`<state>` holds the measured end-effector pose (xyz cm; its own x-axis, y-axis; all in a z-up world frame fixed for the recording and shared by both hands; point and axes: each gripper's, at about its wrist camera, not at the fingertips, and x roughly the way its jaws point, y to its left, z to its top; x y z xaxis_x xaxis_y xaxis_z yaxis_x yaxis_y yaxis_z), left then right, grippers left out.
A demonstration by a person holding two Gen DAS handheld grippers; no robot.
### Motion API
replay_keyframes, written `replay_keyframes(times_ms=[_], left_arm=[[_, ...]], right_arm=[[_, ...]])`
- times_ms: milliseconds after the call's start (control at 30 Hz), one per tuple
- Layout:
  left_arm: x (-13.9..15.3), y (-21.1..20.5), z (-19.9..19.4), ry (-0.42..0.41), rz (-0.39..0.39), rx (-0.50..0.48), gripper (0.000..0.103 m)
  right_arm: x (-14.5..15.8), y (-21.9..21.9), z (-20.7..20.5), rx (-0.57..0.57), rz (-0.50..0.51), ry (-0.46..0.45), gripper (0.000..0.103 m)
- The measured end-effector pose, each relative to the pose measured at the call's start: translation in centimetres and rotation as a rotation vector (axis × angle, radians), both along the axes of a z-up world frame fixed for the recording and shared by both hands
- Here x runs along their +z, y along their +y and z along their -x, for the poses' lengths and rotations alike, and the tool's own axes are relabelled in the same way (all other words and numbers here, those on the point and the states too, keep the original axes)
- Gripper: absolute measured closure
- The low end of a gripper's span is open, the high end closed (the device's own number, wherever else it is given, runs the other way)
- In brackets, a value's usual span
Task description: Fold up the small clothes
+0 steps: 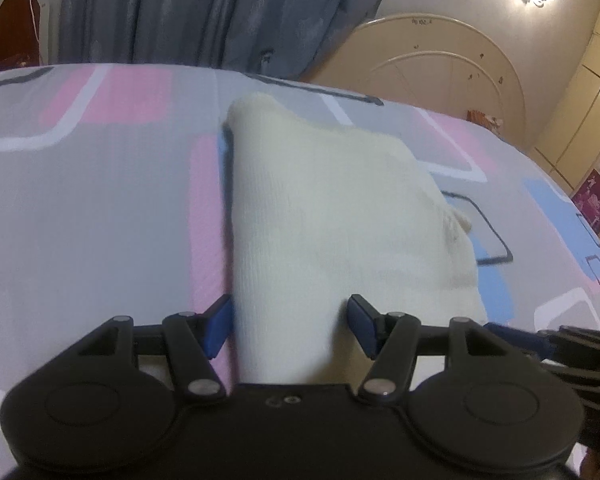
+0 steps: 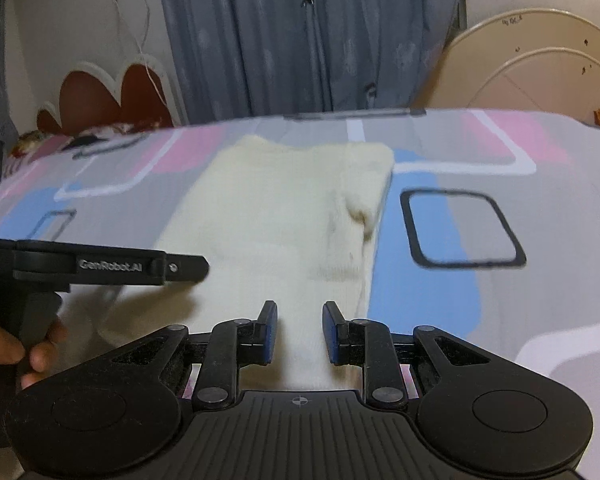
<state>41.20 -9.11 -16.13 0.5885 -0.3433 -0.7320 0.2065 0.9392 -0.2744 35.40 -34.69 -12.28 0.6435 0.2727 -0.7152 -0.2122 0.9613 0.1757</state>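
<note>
- Lying flat on the bed sheet (image 1: pixel 100 208): one cream knit garment (image 1: pixel 320 208), seemingly already folded into a long panel, its near edge running under both grippers; exact type of garment cannot be told.
- Left gripper (image 1: pixel 290 326): jaws spread wide, blue pads on either side of the near left portion of the knit, nothing clamped.
- Right gripper (image 2: pixel 300 330): jaws parted, narrower gap, cloth showing between the pads but not pinched.
- Handling, by judgement: light, soft, limp knit; will sag and stretch if lifted at one point; ribbed surface should give fair friction against the pads; not fragile.
- Hold points, by judgement: the two near corners or the near hem, one per gripper, so the panel can be carried over toward the far edge evenly.
- Small bunched lump (image 2: pixel 360 210) at the right edge of the knit, possibly a tucked sleeve or cuff; may slip out during a fold.
- Bed sheet: grey with pink, blue and white rectangle print; soft under the cloth, so a low pinch may catch it too.
- Surroundings: grey-blue curtain (image 2: pixel 308 36) beyond the bed, cream curved headboard (image 1: pixel 440 56) to the far right, red-and-white scalloped panel (image 2: pixel 108 96) to the far left.
- Obstruction: none on the knit itself; the two grippers sit close together.
</note>
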Motion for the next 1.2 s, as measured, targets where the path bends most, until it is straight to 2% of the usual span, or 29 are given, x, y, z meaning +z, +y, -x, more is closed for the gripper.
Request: replay_keyframes(times_ms=[233, 400, 467, 500, 533, 767, 833, 867, 933, 967, 1000, 1033, 1100, 1200], left_arm=[[0.0, 0.7, 0.6, 0.029, 0.039, -0.025, 0.04], [1.1, 1.7, 0.0, 0.035, 0.114, 0.009, 0.033], [1.4, 2.0, -0.7, 0.023, 0.145, 0.036, 0.03], [1.4, 2.0, -1.4, 0.026, 0.155, 0.045, 0.03], [1.3, 2.1, -2.1, 0.032, 0.165, 0.05, 0.03], [-1.4, 2.0, -5.8, 0.101, 0.278, 0.052, 0.034], [-1.8, 1.9, -6.0, 0.094, 0.283, 0.036, 0.035], [-1.8, 1.8, -6.0, 0.093, 0.282, 0.028, 0.039], [-1.9, 1.9, -6.1, 0.102, 0.298, 0.022, 0.051], [-2.1, 2.1, -6.2, 0.115, 0.319, 0.023, 0.062], [-2.1, 2.2, -6.1, 0.12, 0.332, 0.029, 0.068], [-2.0, 2.2, -6.1, 0.116, 0.332, 0.03, 0.07], [-1.5, 2.0, -5.7, 0.096, 0.323, 0.027, 0.077], [-0.3, 2.1, -5.2, 0.056, 0.322, 0.034, 0.081]], right_arm=[[-0.3, -1.0, 0.6, -0.008, -0.038, 0.052, 0.078], [0.9, -2.0, 0.3, -0.027, -0.097, 0.038, 0.077], [1.1, -2.8, -0.8, -0.064, -0.132, 0.029, 0.052], [1.1, -3.1, -1.4, -0.081, -0.15, 0.028, 0.035], [1.1, -3.5, -2.1, -0.093, -0.172, 0.028, 0.034], [-1.1, -5.8, -8.0, -0.176, -0.369, 0.09, 0.035], [-2.0, -6.4, -9.1, -0.199, -0.425, 0.116, 0.035], [-2.4, -6.4, -9.4, -0.196, -0.447, 0.124, 0.035], [-3.0, -6.2, -9.8, -0.184, -0.458, 0.133, 0.043], [-3.0, -6.1, -9.8, -0.178, -0.455, 0.127, 0.046], [-3.1, -5.9, -9.8, -0.172, -0.461, 0.132, 0.056], [-3.2, -6.0, -9.8, -0.169, -0.481, 0.141, 0.063], [-2.9, -5.8, -9.5, -0.166, -0.477, 0.133, 0.067], [-1.6, -5.4, -8.9, -0.148, -0.45, 0.089, 0.07]])
